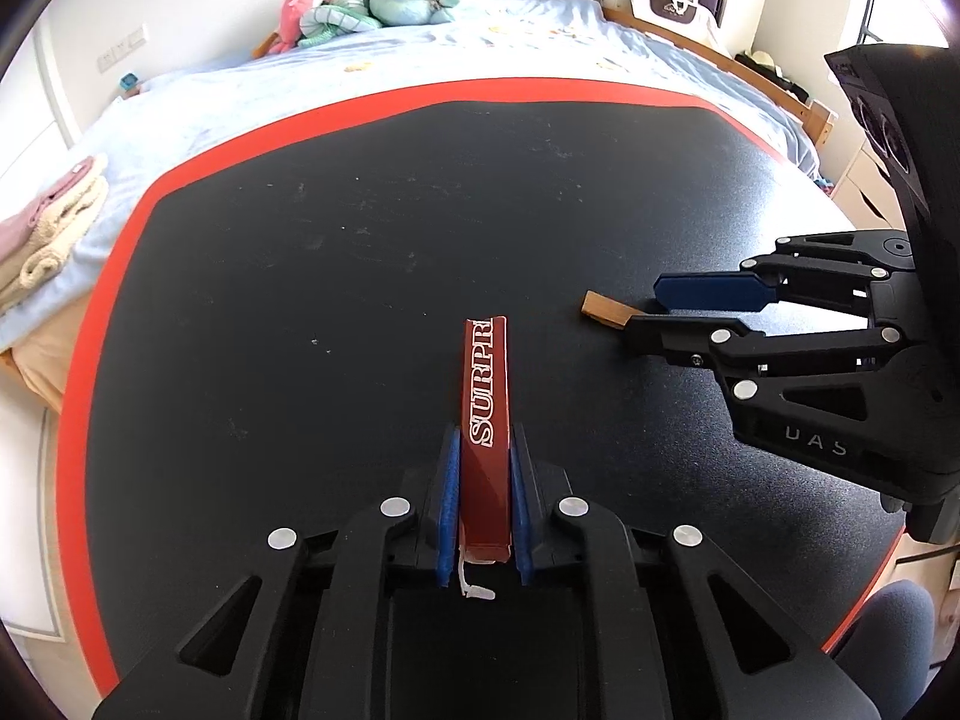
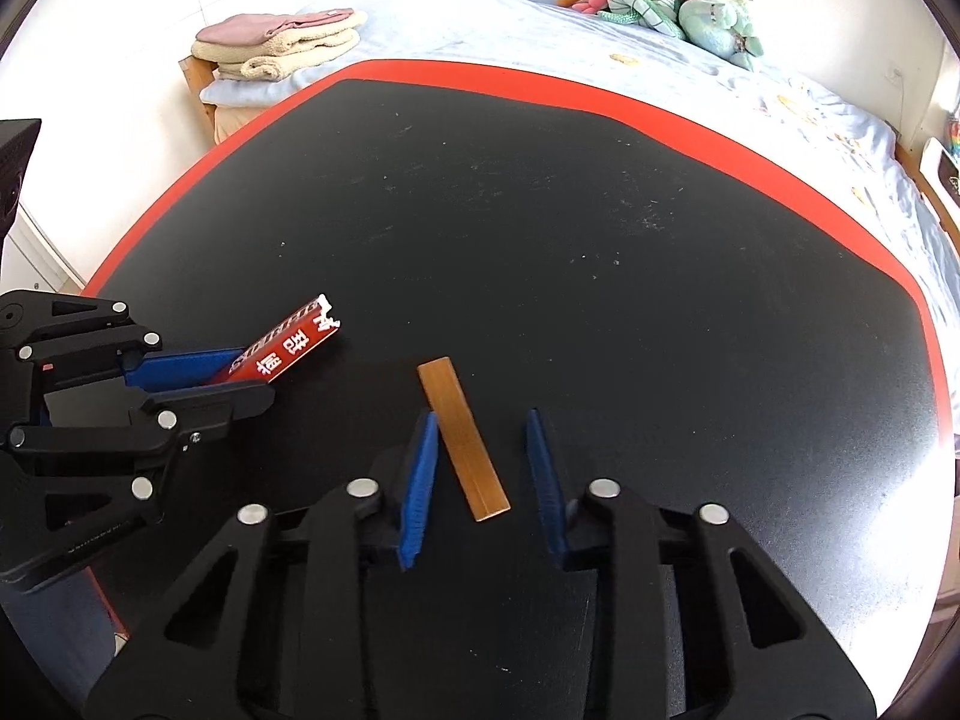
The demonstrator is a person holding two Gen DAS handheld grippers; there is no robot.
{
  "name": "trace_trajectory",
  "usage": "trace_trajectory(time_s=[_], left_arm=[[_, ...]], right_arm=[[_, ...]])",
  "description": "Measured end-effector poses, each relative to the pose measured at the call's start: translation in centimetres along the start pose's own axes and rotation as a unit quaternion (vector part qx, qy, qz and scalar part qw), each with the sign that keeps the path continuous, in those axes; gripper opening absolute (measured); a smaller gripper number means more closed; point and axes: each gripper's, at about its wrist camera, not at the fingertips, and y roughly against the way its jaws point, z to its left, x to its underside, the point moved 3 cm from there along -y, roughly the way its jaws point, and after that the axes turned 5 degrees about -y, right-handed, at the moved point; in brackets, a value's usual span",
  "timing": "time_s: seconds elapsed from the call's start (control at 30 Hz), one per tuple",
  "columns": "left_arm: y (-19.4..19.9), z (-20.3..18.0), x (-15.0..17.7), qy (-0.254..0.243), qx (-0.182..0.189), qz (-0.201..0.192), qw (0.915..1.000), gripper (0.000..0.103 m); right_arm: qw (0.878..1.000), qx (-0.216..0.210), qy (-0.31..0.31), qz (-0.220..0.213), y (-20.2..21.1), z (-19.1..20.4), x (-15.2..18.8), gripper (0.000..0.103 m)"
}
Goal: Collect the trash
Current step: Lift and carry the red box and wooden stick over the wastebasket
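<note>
Left wrist view: left gripper (image 1: pixel 485 450) pinches red box (image 1: pixel 485 384) w/ both pads. Right gripper (image 2: pixel 483 420) is spread around brown strip (image 2: pixel 463 437) on black table (image 2: pixel 600 240).

The left gripper (image 1: pixel 485 450) sits at six o'clock, its blue pads (image 1: pixel 449 498) pressed against both sides of a red box (image 1: pixel 485 396) lettered "SURPRI", which points toward twelve over the black table (image 1: pixel 360 252) with its red rim. At about three o'clock the right gripper (image 1: pixel 642 306) reaches in from the edge, fingers apart around a small tan strip (image 1: pixel 603 307) lying on the table. Beyond, toward twelve, a pale blue bed (image 1: pixel 420 60) carries plush toys (image 1: pixel 366 0); folded towels (image 1: pixel 42 228) lie at nine o'clock.
</note>
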Motion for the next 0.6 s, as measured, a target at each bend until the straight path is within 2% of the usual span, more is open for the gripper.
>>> trace_trajectory(time_s=[0.03, 0.27, 0.6], left_arm=[[0.0, 0.0, 0.0, 0.0, 0.003, 0.0, 1.0, 0.014], [0.6, 0.0, 0.8, 0.005, 0.029, -0.001, 0.9996, 0.014], [3.9, -1.8, 1.9, -0.022, 0.058, -0.014, 0.998, 0.014]], right_arm=[[1.0, 0.001, -0.003, 0.003, 0.1, 0.2, 0.1, 0.011], [0.999, -0.001, -0.033, 0.0, 1.4, 0.1, 1.1, 0.011], [0.997, -0.008, -0.068, -0.026, 7.3, 1.0, 4.0, 0.011]])
